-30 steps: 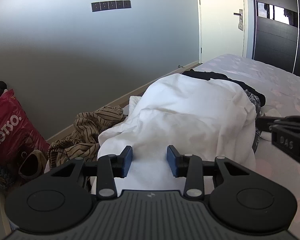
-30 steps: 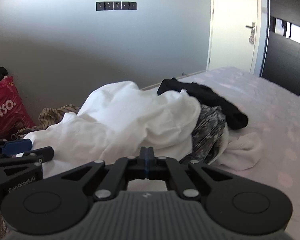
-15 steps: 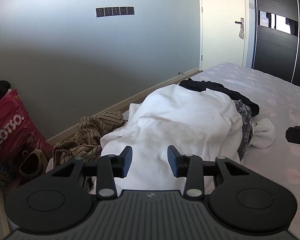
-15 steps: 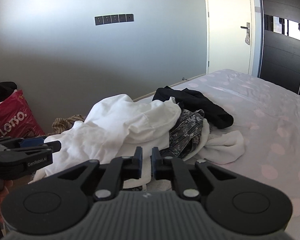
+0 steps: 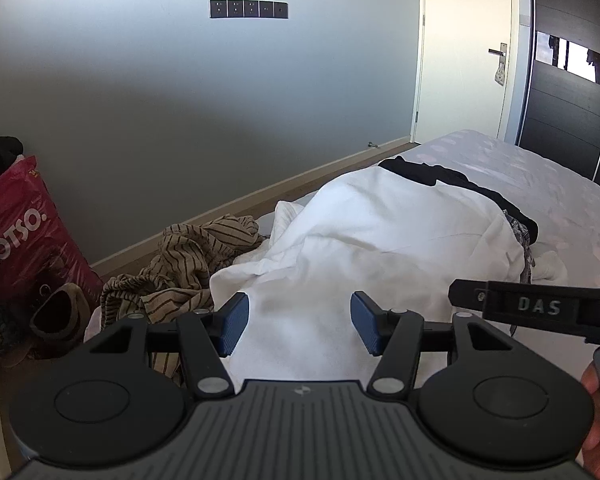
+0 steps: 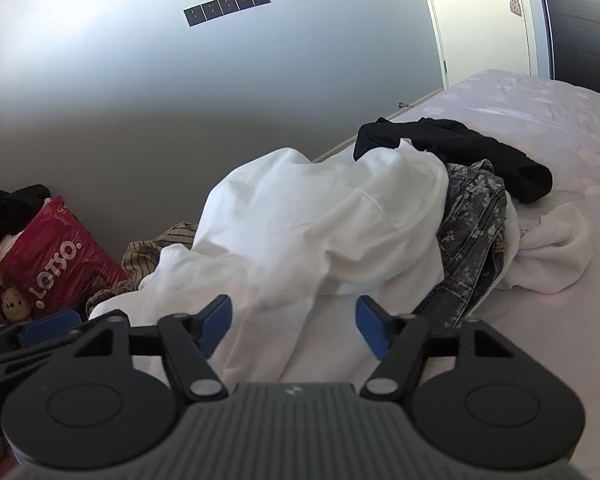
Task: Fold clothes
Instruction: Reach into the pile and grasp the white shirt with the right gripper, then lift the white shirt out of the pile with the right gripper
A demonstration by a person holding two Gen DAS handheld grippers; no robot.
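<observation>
A pile of clothes lies on the bed: a large white garment point(image 5: 380, 232) point(image 6: 320, 220) on top, a black one point(image 5: 440, 176) point(image 6: 460, 152) behind it, and a grey patterned one point(image 6: 472, 216) at its right. My left gripper point(image 5: 298, 322) hovers over the near edge of the white garment, its jaws opening, with no cloth pinched between the blue pads. My right gripper point(image 6: 294, 324) is also opening over the white fabric's near folds and holds nothing. Each gripper shows at the other view's edge: the right gripper point(image 5: 532, 308) and the left gripper point(image 6: 40, 332).
A tan striped garment point(image 5: 188, 256) lies at the pile's left, a small white piece point(image 6: 548, 248) at its right. The pink dotted bed sheet point(image 5: 540, 184) stretches right toward a door and dark wardrobe. A red LOTSO bag point(image 5: 16, 232) stands on the floor by the grey wall.
The right gripper's jaws went from shut to wide apart, and it moved back in close over the white garment while rolling. The left jaws widened too.
</observation>
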